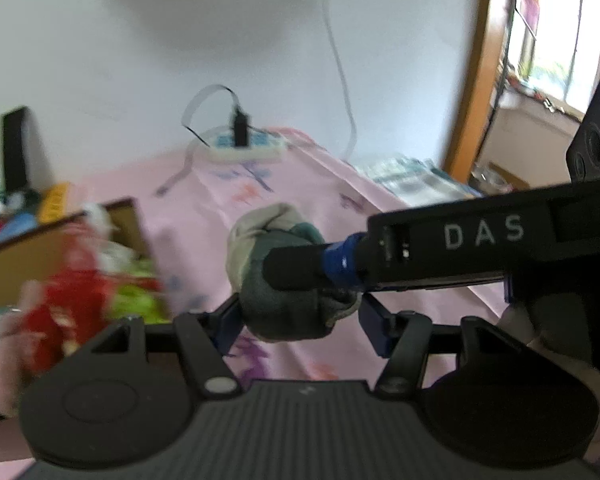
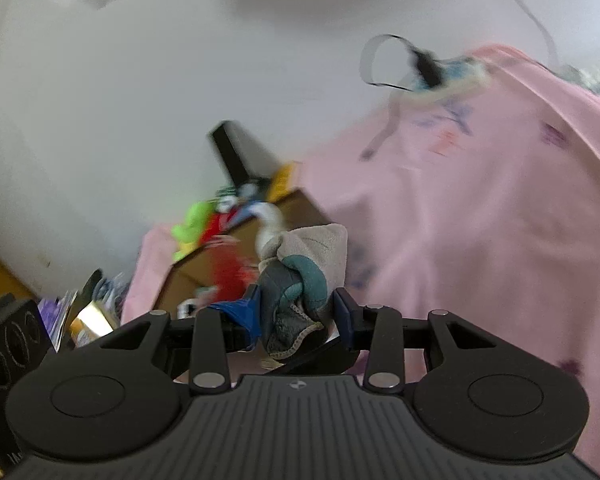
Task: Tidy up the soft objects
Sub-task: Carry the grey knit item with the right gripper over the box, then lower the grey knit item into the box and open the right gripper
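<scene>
A rolled grey, teal and beige sock bundle [image 1: 282, 280] sits between the fingers of my left gripper [image 1: 300, 320], held above the pink bed sheet [image 1: 300, 200]. My right gripper's finger [image 1: 300, 268] comes in from the right and presses on the same bundle. In the right wrist view the bundle [image 2: 296, 292] is clamped in my right gripper [image 2: 298, 312]. A brown cardboard box [image 1: 40, 260] with red, green and white soft toys lies to the left; it also shows in the right wrist view [image 2: 220, 260].
A white power strip [image 1: 244, 148] with a black plug and cables lies at the far end of the bed by the white wall. A black stand [image 1: 16, 148] leans on the wall. Magazines [image 1: 416, 180] lie at the right edge. A doorway [image 1: 480, 80] is to the right.
</scene>
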The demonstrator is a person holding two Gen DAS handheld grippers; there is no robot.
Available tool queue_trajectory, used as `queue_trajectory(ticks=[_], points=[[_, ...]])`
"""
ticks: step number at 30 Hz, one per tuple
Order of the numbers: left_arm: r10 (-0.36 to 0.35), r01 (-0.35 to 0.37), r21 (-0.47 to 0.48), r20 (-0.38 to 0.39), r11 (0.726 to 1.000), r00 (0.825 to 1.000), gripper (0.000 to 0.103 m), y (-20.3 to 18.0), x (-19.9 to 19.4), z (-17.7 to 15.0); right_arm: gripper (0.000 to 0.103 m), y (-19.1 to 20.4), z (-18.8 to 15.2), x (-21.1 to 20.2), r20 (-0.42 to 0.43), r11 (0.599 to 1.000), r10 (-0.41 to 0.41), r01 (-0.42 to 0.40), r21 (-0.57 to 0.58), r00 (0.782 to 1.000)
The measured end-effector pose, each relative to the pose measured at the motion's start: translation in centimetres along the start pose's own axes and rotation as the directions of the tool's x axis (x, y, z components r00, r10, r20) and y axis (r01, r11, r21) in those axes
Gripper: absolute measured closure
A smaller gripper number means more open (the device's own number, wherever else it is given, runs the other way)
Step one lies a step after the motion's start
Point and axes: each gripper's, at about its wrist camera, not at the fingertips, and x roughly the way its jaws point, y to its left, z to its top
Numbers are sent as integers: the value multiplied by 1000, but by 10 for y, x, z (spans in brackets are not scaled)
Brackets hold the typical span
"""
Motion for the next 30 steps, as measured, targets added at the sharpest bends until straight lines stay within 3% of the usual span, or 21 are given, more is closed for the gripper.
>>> queue_trajectory(ticks=[5, 12, 21, 25, 30], points=[[70, -67, -46, 60, 997, 996, 43, 38, -37, -1, 80, 44, -1, 25, -6, 993, 62, -62, -101, 998], [134, -128, -102, 61, 987, 989, 43, 90, -57, -8, 80, 83, -4, 69, -42, 983, 78, -84, -162, 996], [69, -69, -115, -9, 991, 998, 43, 131, -28, -7, 80, 94, -5, 99, -63, 980, -104, 91, -179, 993], [48, -52, -67, -48, 996, 998, 43, 128, -7, -6, 80, 92, 0, 112, -101, 962, -215, 193, -195, 971], [-11, 4, -81, -86, 997, 996, 43, 139, 17, -5, 81, 85, 6, 132, -183, 941, -305, 266, -208, 935]])
